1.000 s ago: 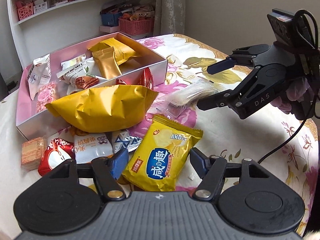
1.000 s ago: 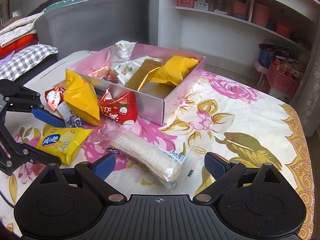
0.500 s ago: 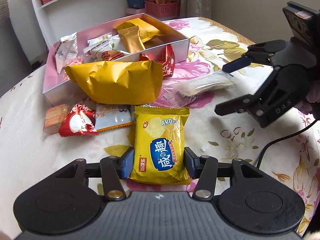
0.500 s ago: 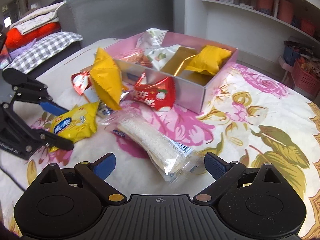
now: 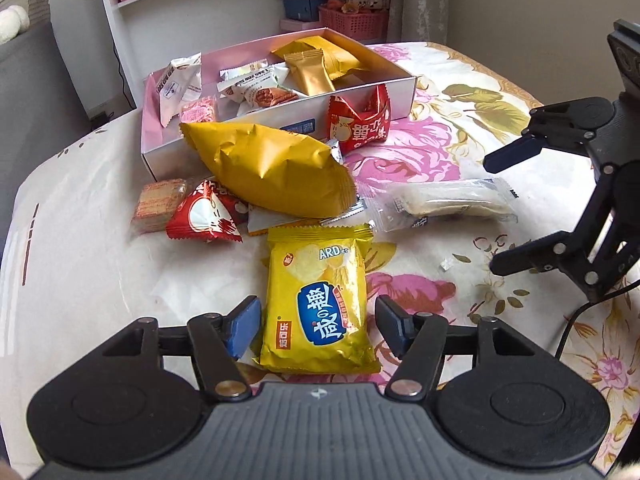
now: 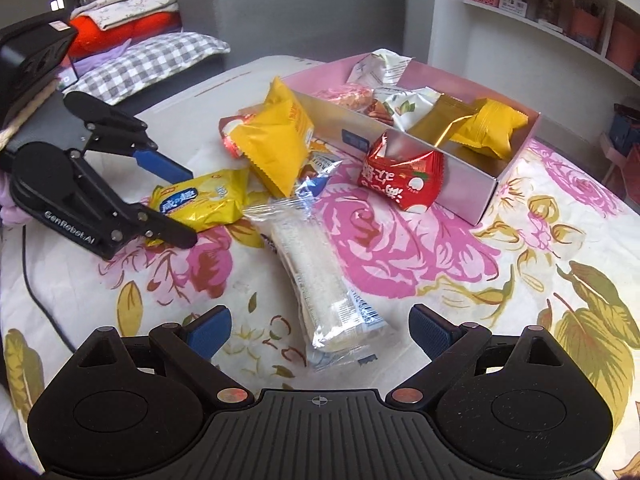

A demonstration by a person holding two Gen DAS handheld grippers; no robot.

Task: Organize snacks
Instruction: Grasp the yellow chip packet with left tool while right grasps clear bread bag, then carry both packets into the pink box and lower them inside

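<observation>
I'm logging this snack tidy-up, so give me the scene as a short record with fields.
surface: floral tablecloth
container: pink box, partly filled with snacks
left hand-held gripper: open, straddling the yellow chip packet, not clamped
right hand-held gripper: open, over the clear-wrapped sandwich
loose beside box: large yellow bag, red packet

Two black handheld grippers with blue-padded fingers reach in over the table from the near edge. The left gripper [image 5: 316,322] is low, its jaws spread apart with a finger on each side of a yellow chip packet [image 5: 318,300], neither pad clearly pressing it. The right gripper [image 6: 320,326] sits toward the right side, jaws wide apart and holding nothing, straddling the near end of a clear-wrapped snack [image 6: 320,296].
</observation>
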